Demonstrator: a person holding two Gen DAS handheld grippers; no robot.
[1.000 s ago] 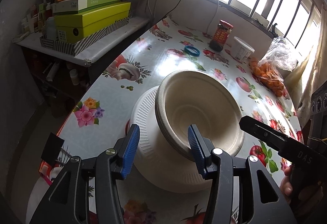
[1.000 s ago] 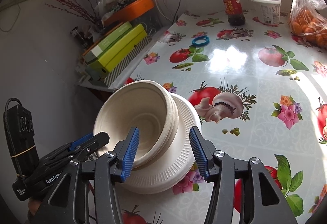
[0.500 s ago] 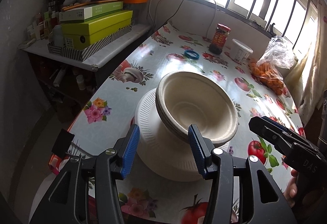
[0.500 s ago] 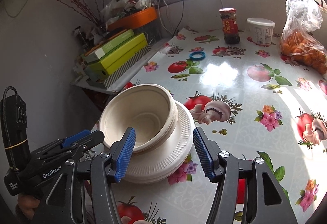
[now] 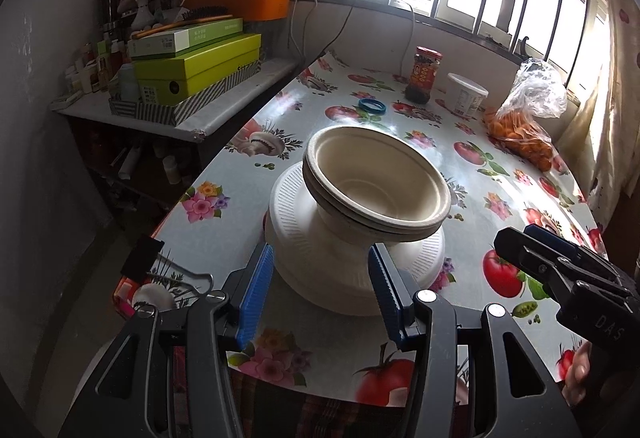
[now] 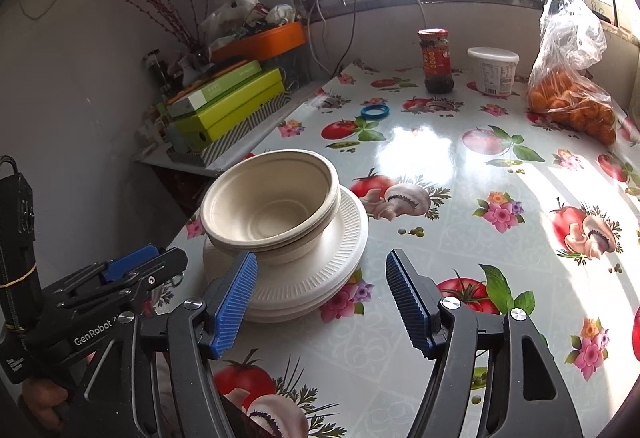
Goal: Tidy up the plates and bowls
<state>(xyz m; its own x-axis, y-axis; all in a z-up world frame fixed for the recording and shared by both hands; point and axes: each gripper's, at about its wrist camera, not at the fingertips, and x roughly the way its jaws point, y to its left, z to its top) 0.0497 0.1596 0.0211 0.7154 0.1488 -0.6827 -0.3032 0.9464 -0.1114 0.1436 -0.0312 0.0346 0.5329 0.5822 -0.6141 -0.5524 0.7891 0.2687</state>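
A stack of beige paper bowls [image 5: 376,178] [image 6: 272,202] sits nested on a stack of white ribbed paper plates [image 5: 316,250] [image 6: 336,262] near the table's front left corner. My left gripper [image 5: 318,290] is open and empty, just in front of the plates, touching nothing. My right gripper [image 6: 320,298] is open and empty, to the near right of the stack. Each gripper shows in the other's view: the right one [image 5: 560,270], the left one [image 6: 132,274].
On the flowered oilcloth table [image 6: 460,198] stand a red-labelled jar [image 6: 438,60], a white tub [image 6: 493,70], a blue ring [image 6: 375,111] and a bag of oranges [image 6: 570,98]. A side shelf with green boxes [image 5: 196,66] lies left, beyond the table edge.
Both grippers have drawn back and up from the stack, which now looks smaller and farther. The bowls and plates have stayed in place. Both jaws stay open.
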